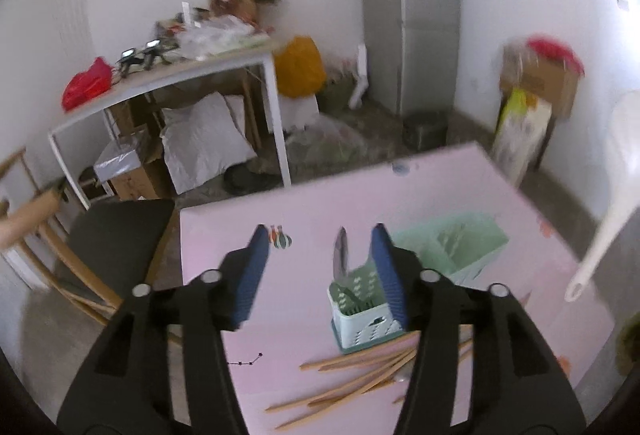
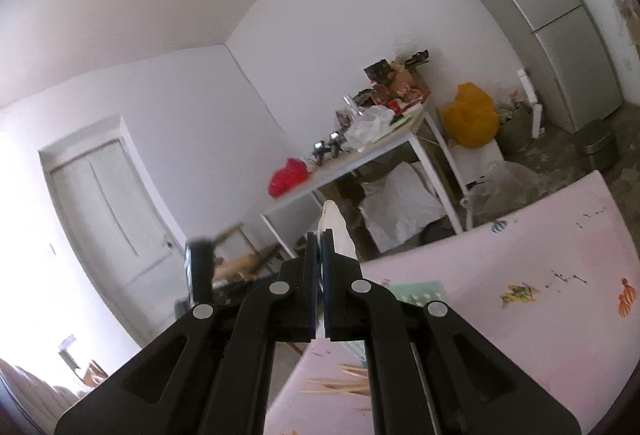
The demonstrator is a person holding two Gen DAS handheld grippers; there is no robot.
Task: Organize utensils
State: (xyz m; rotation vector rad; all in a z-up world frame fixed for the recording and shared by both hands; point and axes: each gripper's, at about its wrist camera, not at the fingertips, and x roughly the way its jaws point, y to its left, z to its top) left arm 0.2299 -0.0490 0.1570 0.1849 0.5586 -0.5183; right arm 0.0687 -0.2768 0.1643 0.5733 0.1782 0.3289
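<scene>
Item I logged: white plastic ladle (image 2: pixel 337 231), long-handled, pinched in my right gripper (image 2: pixel 319 241); left gripper (image 1: pixel 320 235) spread, empty.

White walls (image 2: pixel 160 35), bare. Grey fridge (image 1: pixel 412 15) upright in far corner, small dark bin (image 1: pixel 424 129) at its foot. White-framed side table (image 1: pixel 168 83) against wall, cluttered on top; red bag (image 1: pixel 86 83) at its near end, white sacks (image 1: pixel 204 143) beneath. Yellow bag (image 1: pixel 300 67) between side table and fridge. Cardboard boxes (image 1: pixel 536 83) stacked by right wall. Rough grey floor (image 1: pixel 560 187). Wooden chair, dark seat (image 1: pixel 116 235), beside pink tabletop (image 1: pixel 304 299). Pale door (image 2: pixel 108 211) in left wall, strong daylight from left.
</scene>
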